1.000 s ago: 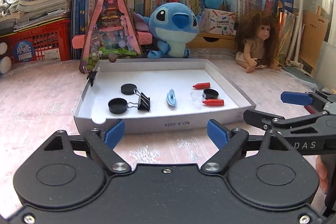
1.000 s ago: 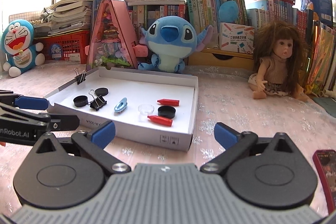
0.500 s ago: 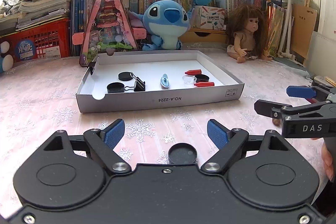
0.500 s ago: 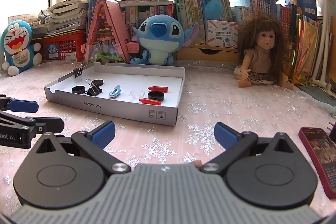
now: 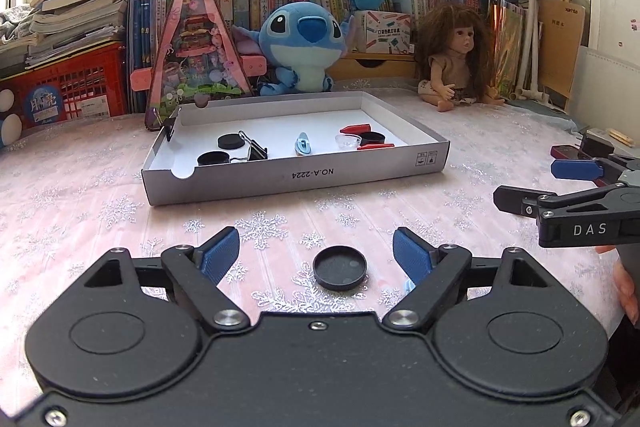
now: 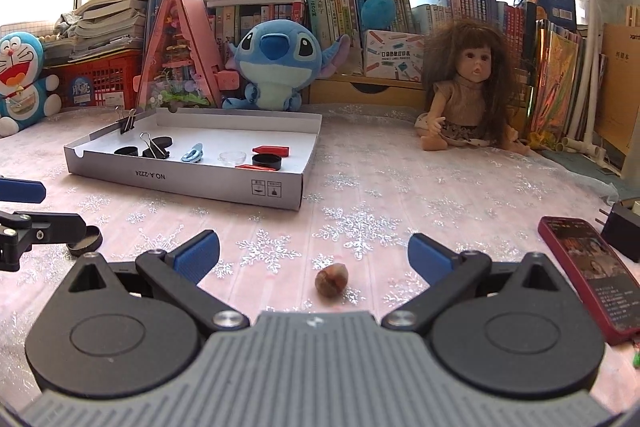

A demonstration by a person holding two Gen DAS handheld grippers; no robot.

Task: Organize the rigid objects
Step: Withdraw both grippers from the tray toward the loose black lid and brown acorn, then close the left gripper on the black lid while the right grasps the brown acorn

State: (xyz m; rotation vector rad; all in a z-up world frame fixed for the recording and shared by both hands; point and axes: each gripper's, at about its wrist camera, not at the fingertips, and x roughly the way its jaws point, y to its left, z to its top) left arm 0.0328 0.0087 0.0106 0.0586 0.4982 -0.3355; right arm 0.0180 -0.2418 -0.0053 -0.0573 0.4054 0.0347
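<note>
My left gripper (image 5: 316,253) is closing, its jaws wide around a black cap (image 5: 340,267) on the cloth; right gripper (image 6: 314,253) gapes over a brownish lump (image 6: 331,283), identity unclear. White tray (image 5: 296,179) beyond reads "NO.A-2224"; right gripper's arm reads "DAS", rest cut off.

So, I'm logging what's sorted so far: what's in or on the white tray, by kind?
Black caps: 3
Binder clips: 2 (one clipped on the tray wall)
Red pieces: 2
Blue clip: 1
Clear dish: 1
Total: 9
</note>
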